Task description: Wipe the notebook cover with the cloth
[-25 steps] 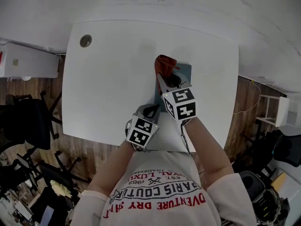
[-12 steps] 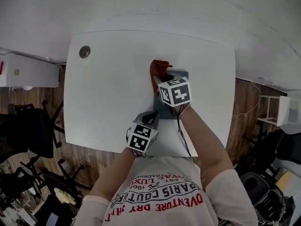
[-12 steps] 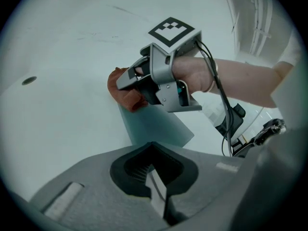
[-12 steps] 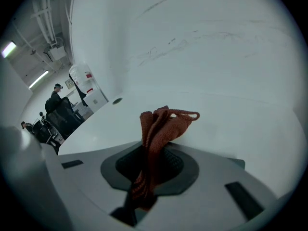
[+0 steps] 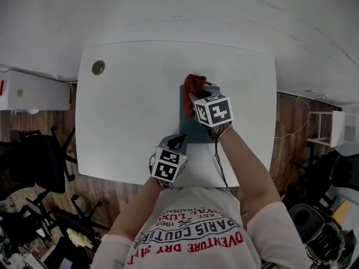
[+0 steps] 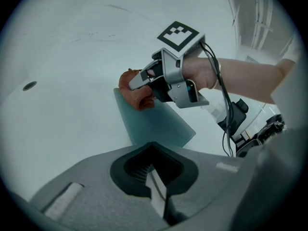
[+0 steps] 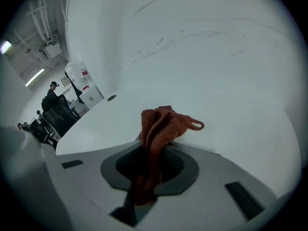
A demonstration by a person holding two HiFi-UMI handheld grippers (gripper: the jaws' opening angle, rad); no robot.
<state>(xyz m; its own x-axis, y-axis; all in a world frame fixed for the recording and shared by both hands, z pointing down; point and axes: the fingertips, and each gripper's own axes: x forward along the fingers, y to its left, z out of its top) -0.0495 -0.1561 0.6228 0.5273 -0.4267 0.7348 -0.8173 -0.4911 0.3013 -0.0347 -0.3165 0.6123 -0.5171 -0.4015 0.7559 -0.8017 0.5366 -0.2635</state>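
At the far edge of the flat slate-green notebook (image 5: 190, 129), right gripper (image 5: 194, 98) pinches crumpled rust-red cloth (image 5: 195, 84), seemingly mid-wipe; next, drag nearward with pressure; left gripper (image 5: 178, 143) pressed closed, empty.

Right tongs (image 5: 194, 97) extended, clamped on cloth (image 5: 194, 84) — left tongs (image 5: 178, 142) closed, near torso.

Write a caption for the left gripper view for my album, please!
Right tongs hold a red cloth on the far corner of a teal notebook on the white table.
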